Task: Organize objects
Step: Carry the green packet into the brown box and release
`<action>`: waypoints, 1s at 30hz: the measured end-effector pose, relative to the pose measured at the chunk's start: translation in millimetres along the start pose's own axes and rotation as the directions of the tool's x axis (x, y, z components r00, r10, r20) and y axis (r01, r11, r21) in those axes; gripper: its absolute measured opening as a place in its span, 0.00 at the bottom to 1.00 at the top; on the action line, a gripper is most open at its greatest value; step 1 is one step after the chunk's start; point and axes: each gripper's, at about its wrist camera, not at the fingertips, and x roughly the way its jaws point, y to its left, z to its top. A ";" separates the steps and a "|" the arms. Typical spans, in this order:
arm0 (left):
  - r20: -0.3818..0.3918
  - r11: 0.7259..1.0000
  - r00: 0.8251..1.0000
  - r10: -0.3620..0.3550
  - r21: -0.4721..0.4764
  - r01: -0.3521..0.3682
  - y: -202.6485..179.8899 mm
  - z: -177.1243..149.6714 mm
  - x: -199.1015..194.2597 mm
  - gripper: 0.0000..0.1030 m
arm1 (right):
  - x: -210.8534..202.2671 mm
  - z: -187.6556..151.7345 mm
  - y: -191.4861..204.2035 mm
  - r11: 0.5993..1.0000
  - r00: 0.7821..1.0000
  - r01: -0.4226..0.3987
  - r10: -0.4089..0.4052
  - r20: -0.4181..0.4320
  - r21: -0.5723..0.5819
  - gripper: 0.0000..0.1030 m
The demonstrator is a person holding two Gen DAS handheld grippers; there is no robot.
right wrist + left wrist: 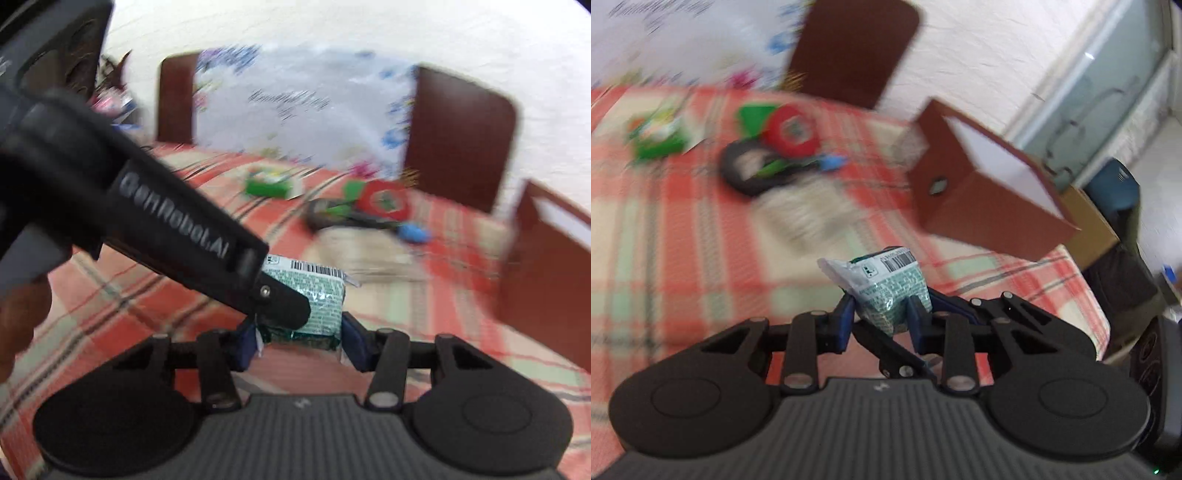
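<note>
Progress: early, by the look of it. One item is in hand; several others lie loose on the checked tablecloth (683, 229). Nothing can be seen inside the brown box (982, 192) at the far right of the table, whose white interior shows bare from this angle. Sorting of the loose pieces appears to be left.

Item in hand: a small green-and-white packet (892, 291), foil-like, with fine printed pattern, a barcode strip along its upper edge and a crimped white end. It is squat and slightly crumpled, lifted clear of the cloth near the table's front edge.

Tongs: the left gripper (879, 317) is clenched on the packet's lower part, blue pads pressed against both sides. In the right wrist view the right gripper (301, 341) has its pads against the packet's two ends as well, so both appear to grasp the same packet; the left gripper's black finger crosses in front of it there.

Remaining on the cloth, blurred: a red tape roll (792, 129), a black ring (746, 170), a green carton (657, 136), a small blue object (833, 162).
</note>
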 end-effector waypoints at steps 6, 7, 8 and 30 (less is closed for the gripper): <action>0.055 0.972 0.996 -0.065 0.229 0.051 -104.5 65.3 48.1 0.33 | -32.4 22.1 -90.0 0.964 0.955 0.229 -0.249 0.161 0.134 0.45; 0.059 0.965 0.996 -0.074 0.256 0.057 -120.8 75.1 60.5 0.33 | -35.0 26.2 -106.9 0.952 0.942 0.264 -0.288 0.172 0.152 0.45; 0.060 0.958 0.995 -0.080 0.280 0.060 -135.0 83.4 72.7 0.33 | -36.1 29.6 -123.5 0.942 0.932 0.290 -0.318 0.174 0.172 0.45; 0.183 0.856 0.956 0.231 0.429 -0.289 -198.8 99.4 119.6 0.68 | -25.7 21.6 -200.9 0.839 0.897 0.347 -0.427 0.113 0.419 0.65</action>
